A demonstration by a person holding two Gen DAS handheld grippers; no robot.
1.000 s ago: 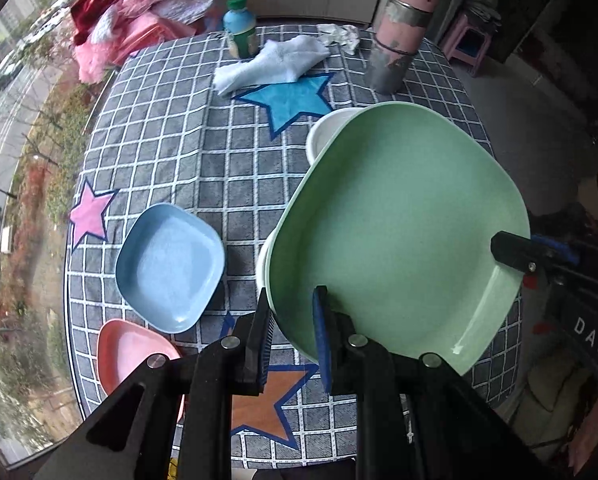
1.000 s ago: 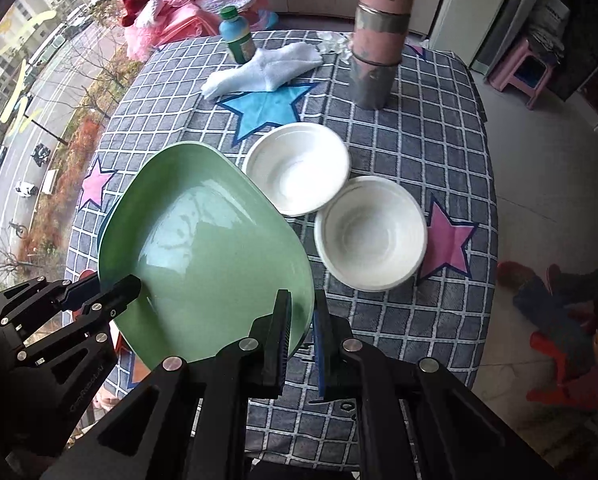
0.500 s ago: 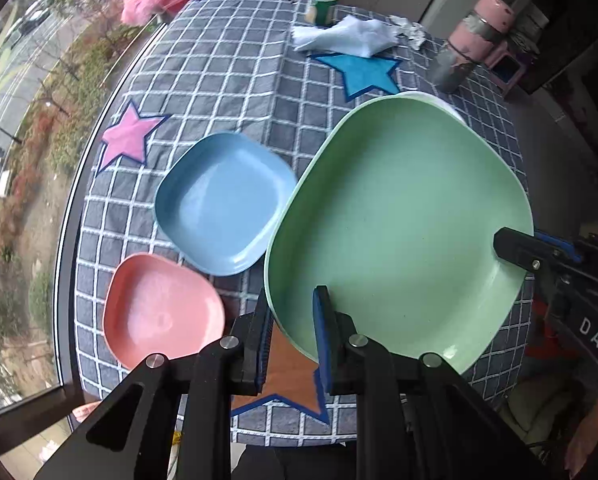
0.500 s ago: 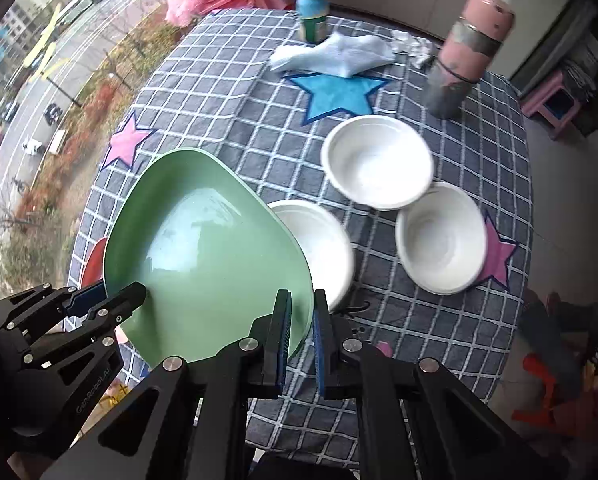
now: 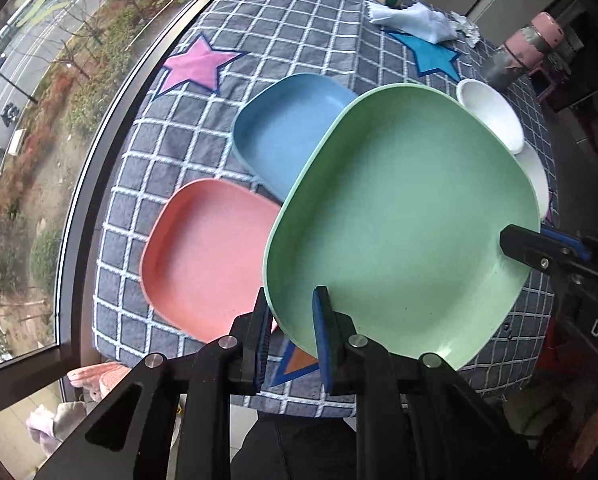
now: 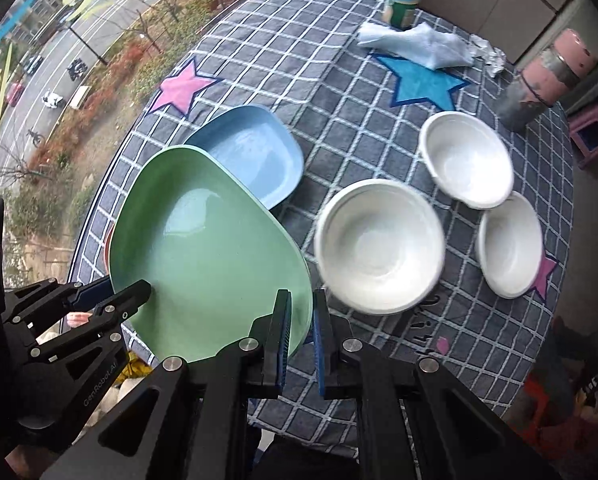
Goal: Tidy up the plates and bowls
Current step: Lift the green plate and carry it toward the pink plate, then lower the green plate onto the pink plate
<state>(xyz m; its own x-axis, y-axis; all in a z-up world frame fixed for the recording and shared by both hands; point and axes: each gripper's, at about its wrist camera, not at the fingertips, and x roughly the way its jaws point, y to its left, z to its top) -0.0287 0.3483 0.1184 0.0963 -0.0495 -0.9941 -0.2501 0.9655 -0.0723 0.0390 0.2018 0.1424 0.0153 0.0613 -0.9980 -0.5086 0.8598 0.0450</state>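
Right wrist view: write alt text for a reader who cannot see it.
Two tools, right tool and left tool, hold a green plate by its rim above a checked tablecloth. A blue plate lies behind it; three white bowls sit to the right.

Two matte black grippers: left gripper [image 5: 292,336] and right gripper [image 6: 301,334], each with angular skeletal arms, triangular cut-outs, round silver screw heads and ribbed blue pads [image 5: 322,332] lining the finger tips. White lettering "CenRobot.AI" along the left one's side; "DAS" partly legible on the right.
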